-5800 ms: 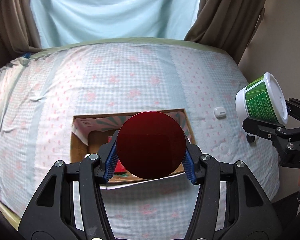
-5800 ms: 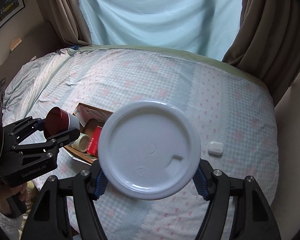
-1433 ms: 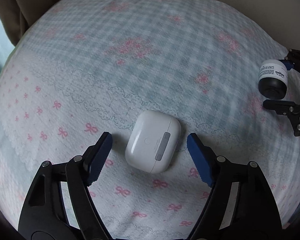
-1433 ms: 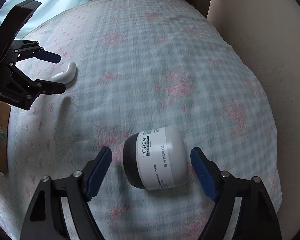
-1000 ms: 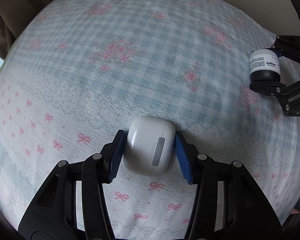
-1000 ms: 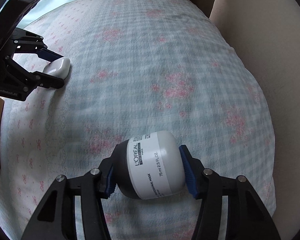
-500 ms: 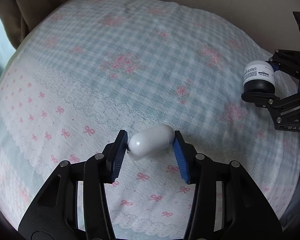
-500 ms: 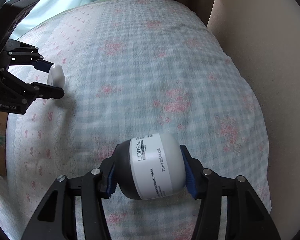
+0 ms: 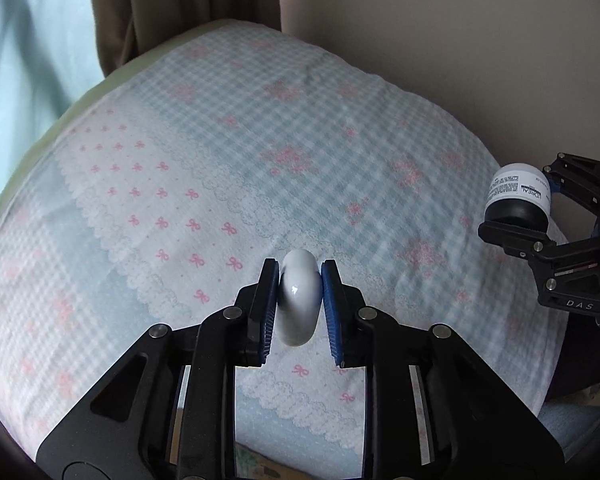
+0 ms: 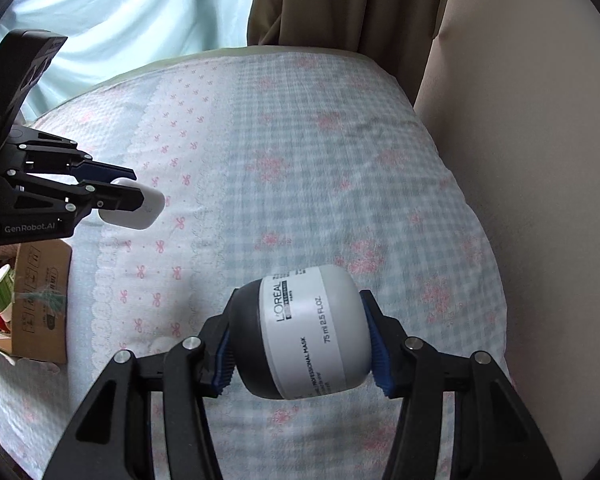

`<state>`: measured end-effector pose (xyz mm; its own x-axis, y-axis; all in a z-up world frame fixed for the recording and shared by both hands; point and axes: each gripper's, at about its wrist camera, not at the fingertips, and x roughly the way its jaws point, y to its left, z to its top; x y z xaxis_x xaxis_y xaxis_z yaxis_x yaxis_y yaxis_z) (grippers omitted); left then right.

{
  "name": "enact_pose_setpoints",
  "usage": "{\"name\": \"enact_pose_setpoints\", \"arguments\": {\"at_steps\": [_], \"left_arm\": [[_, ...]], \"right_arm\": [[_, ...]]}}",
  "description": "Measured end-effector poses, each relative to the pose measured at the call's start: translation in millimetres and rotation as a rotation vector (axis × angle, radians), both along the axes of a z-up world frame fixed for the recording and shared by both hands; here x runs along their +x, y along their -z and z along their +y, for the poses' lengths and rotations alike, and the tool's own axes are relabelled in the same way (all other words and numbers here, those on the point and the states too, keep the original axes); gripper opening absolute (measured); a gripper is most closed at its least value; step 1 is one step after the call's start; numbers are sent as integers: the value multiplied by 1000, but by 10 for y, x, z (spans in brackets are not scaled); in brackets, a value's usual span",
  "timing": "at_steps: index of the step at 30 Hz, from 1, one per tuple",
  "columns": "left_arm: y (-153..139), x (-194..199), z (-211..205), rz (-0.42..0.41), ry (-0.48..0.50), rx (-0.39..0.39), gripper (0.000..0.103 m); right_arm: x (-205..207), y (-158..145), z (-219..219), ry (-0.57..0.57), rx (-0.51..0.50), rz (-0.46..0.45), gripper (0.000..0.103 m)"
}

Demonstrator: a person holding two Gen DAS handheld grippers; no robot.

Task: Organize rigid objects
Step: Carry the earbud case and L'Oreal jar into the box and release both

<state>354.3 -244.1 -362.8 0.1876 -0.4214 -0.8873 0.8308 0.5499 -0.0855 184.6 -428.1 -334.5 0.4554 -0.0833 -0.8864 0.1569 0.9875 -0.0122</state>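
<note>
Since half a second ago the earbud case has turned edge-on in the jaws and both loads have risen higher off the bed.

Left wrist view: left gripper (image 9: pixel 300 304) clamped on the earbud case (image 9: pixel 299 298), pinched across its thin faces, long axis running forward along the fingers, held above the bed (image 9: pixel 220 168). Grip looks narrow, likely so it can drop into the box.

Right wrist view: right gripper (image 10: pixel 300 344) clamped on the cream jar (image 10: pixel 308 330), lying sideways, black lid to the left, axis crosswise. Cardboard box (image 10: pixel 40 300) sits far left, probably the destination.
</note>
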Motion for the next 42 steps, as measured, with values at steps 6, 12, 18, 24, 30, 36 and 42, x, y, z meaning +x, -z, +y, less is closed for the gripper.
{"name": "enact_pose_setpoints", "arguments": {"at_steps": [6,12,18,24,30,36,42], "left_arm": [[-718,-218,575,-49,-101,-52,19],[-1258,-518,1327,-82,-210,-81,19],[-1502,-682,2224,-88,-313,-87,19],[-1463,-772,3092,-73,-412,-80,19],[-1169,-757,3757,-28,-509,-70,19],[-746,-675,4060,35,-588,-70,19],[-243,-375,4017,99,-612,-77,19]], "right_arm": [[-62,-598,393,-58,5,-57,50],[-33,-1231,951,-118,38,-95,50],[81,-1603,1698,-202,68,-99,50],[188,-1622,2402,-251,127,-75,50],[301,-1382,2957,-291,167,-19,50],[470,-1031,3282,-301,202,44,50],[769,-587,3389,-281,185,104,50]]}}
